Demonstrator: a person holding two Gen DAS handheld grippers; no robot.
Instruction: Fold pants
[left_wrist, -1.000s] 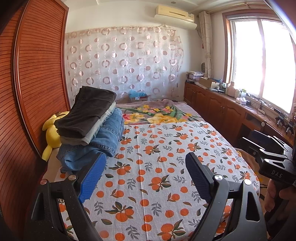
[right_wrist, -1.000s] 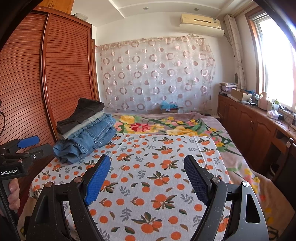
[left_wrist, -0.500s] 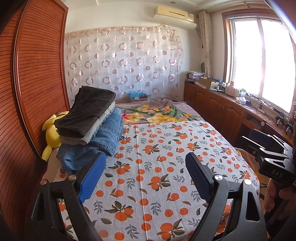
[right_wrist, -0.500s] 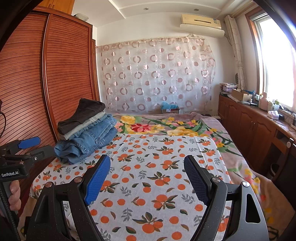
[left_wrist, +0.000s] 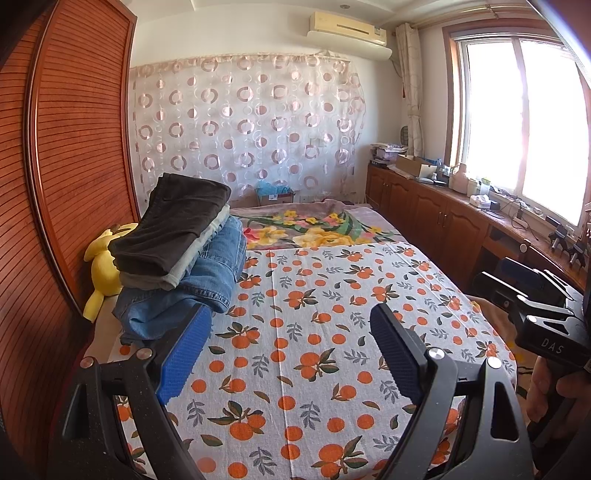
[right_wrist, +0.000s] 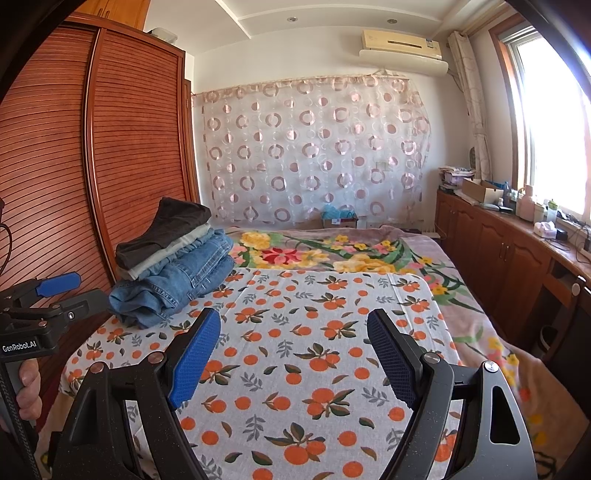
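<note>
The stack of pants (left_wrist: 177, 254) sits at the far left of the bed (left_wrist: 314, 332), against the wardrobe (left_wrist: 74, 166), its long axis running away from the viewer. It lies ahead and left of both. The left hand-held gripper (left_wrist: 290, 347) is nearer (its left finger overlaps the denim in view), the right hand-held gripper (right_wrist: 293, 354) well apart. Both are spread wide, grasping nothing.

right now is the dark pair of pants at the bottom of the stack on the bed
No, the dark pants lie on top of the stack, with a grey pair under them and the blue jeans at the bottom.
</note>
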